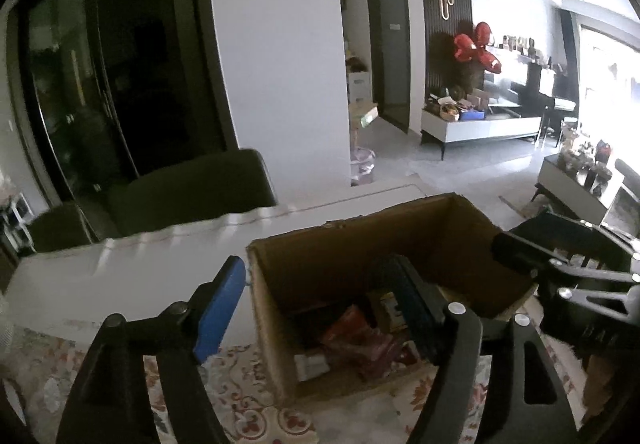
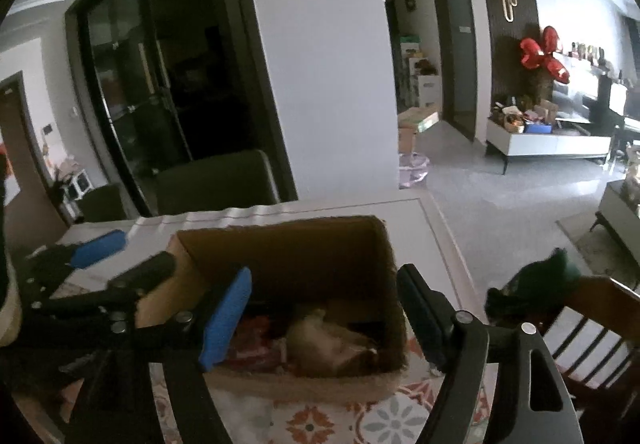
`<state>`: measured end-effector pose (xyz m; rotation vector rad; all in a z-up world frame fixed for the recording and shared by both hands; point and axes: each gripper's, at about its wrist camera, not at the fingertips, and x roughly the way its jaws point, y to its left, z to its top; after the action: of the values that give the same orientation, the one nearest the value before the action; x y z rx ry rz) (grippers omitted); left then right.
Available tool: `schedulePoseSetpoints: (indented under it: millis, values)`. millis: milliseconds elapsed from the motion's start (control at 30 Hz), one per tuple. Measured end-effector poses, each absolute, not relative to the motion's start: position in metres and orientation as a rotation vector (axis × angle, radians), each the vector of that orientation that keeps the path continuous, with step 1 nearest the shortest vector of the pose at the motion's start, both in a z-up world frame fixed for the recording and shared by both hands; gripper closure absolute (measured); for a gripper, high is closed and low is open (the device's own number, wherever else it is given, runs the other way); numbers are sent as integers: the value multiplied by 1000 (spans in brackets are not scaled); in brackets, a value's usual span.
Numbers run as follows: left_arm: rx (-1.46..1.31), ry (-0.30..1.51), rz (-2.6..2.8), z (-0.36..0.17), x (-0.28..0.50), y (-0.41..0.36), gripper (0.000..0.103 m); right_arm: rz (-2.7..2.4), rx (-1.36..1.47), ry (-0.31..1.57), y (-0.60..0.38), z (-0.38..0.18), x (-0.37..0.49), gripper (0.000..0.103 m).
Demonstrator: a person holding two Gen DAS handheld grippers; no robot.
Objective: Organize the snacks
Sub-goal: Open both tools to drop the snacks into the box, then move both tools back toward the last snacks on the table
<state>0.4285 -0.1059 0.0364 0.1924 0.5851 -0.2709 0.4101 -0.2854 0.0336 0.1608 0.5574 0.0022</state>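
Note:
An open cardboard box [image 1: 276, 324] stands on a patterned mat, right in front of both grippers. Snacks lie in its bottom: red and orange packets [image 1: 352, 328], a small white pack [image 1: 312, 364] and a tan bag [image 2: 332, 340]. My left gripper [image 1: 314, 268] is open and straddles the box's left wall, blue pad outside, black pad over the inside. My right gripper [image 2: 325, 274] is open too, with its blue pad over the inside and its black pad past the right wall. Neither holds anything. Each gripper shows at the edge of the other's view.
The box sits on a floral mat [image 2: 344, 420] on a white table [image 1: 120, 276]. Dark chairs [image 1: 192, 184] stand behind the table. A wooden chair [image 2: 592, 324] with a green bundle [image 2: 540, 284] is at the right, past the table's edge.

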Motion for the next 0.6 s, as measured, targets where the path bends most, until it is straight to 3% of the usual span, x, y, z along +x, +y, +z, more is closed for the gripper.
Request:
schedulePoseSetpoints:
  millis: [600]
  values:
    - [173, 468, -315, 49, 328, -84, 24, 16, 97, 446, -267, 42, 323, 27]
